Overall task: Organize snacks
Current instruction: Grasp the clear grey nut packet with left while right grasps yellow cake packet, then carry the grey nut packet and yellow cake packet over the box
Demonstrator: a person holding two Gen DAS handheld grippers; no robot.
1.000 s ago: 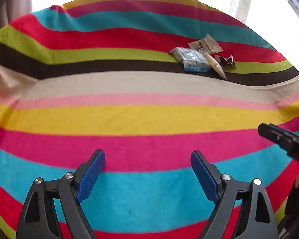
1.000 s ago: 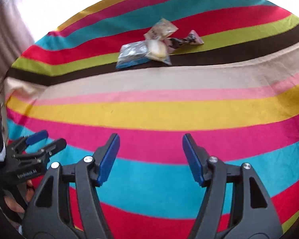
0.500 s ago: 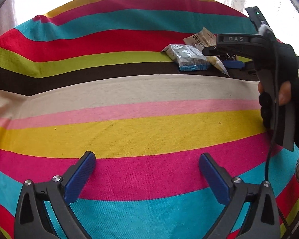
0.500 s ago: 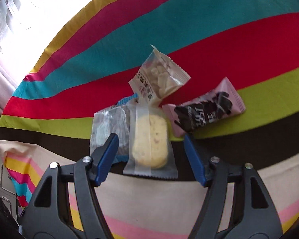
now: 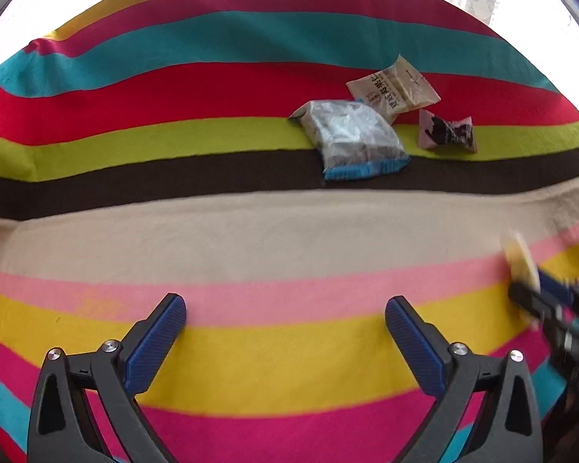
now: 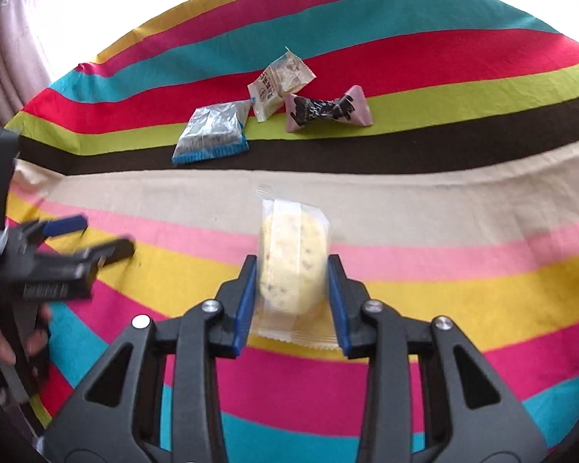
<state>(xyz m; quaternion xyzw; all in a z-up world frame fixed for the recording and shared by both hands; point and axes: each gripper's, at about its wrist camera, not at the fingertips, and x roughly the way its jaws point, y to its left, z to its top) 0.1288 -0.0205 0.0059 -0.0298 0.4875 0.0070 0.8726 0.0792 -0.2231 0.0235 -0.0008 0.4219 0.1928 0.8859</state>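
Above striped cloth (image 6: 444,200): right gripper (image 6: 292,270) clamps wrapped cookie (image 6: 293,258) off surface. Left gripper (image 5: 285,332) gapes wide, holding nothing. Silver-blue packet (image 5: 351,139), beige sachet (image 5: 395,90), pink candy (image 5: 447,133) lie clustered farther back.

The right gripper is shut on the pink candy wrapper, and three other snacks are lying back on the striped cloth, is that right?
Not quite. The right gripper is shut on the clear-wrapped cookie, as the right wrist view shows. The pink candy wrapper lies on the striped cloth with the blue-edged packet and the white packet, so three snacks do remain there.
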